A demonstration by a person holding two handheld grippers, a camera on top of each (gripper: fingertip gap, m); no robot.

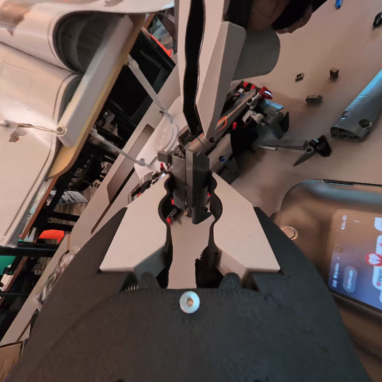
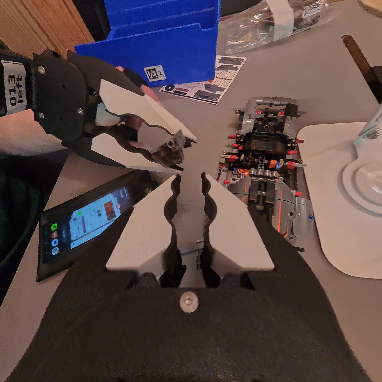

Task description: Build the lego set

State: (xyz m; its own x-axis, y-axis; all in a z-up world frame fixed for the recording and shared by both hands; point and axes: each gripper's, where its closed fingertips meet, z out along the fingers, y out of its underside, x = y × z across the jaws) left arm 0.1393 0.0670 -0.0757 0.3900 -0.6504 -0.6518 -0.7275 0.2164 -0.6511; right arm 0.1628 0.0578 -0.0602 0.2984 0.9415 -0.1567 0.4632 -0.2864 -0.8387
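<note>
My left gripper is shut on a small grey lego sub-assembly with red pins and holds it above the table. In the right wrist view the left gripper comes in from the left with that piece at its tips. My right gripper is open and empty, its tips just below the left gripper's tips. It also shows from above in the left wrist view. The partly built grey, black and orange lego car lies on the table to the right of both grippers; it also shows in the left wrist view.
A lit phone lies on a dark holder at the left. A blue bin, a sticker sheet and a clear parts bag are at the back. A white stand base is right. A loose grey panel and small dark pieces lie nearby.
</note>
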